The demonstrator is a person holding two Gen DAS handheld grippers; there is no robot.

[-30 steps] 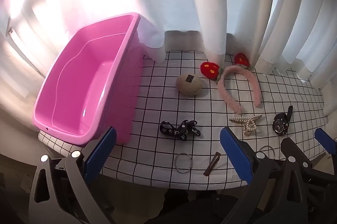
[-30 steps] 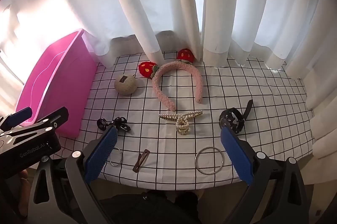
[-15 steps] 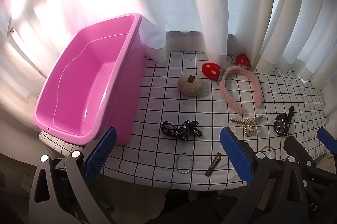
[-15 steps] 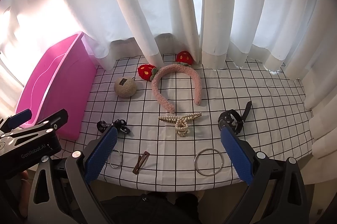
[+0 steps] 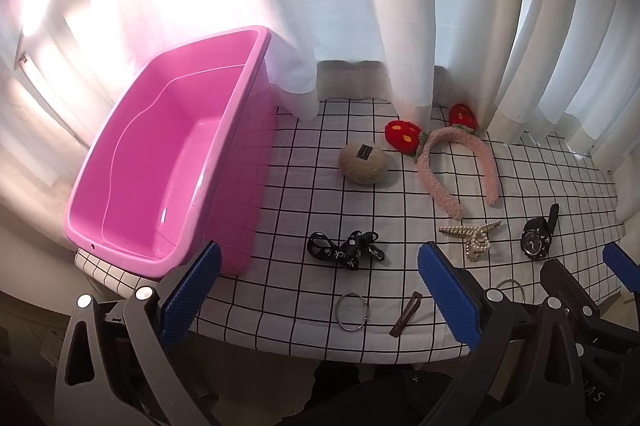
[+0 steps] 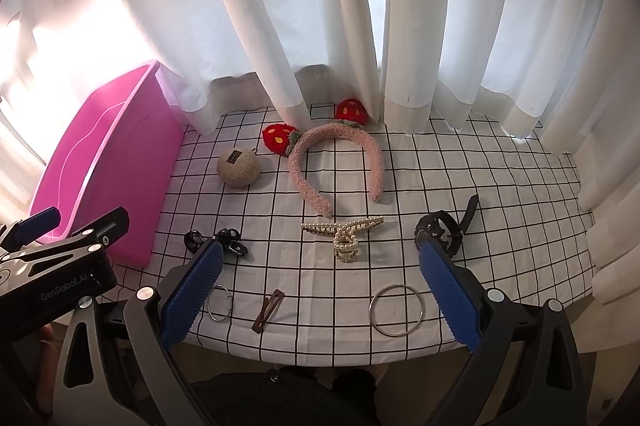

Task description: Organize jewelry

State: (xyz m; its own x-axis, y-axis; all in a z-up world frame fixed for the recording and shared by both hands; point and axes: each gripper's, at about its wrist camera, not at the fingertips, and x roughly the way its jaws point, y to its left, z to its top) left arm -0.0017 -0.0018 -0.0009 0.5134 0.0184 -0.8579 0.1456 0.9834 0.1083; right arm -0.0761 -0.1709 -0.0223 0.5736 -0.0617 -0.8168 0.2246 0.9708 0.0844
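Grippers, left (image 5: pixel 318 290) and right (image 6: pixel 320 290), hang wide open and empty above the checked cloth's (image 6: pixel 500 193) near edge, pink bin (image 5: pixel 160 165) at left, headband (image 6: pixel 340 161) behind.

Right hand-held gripper (image 6: pixel 320 290) wide open above the worktop (image 6: pixel 500 185) edge, pearl clip (image 6: pixel 345 232) between its fingers, ring (image 6: pixel 395 310) near, watch (image 6: pixel 444 226) right, pink bin (image 6: pixel 108 161) left, headband (image 6: pixel 336 161) behind
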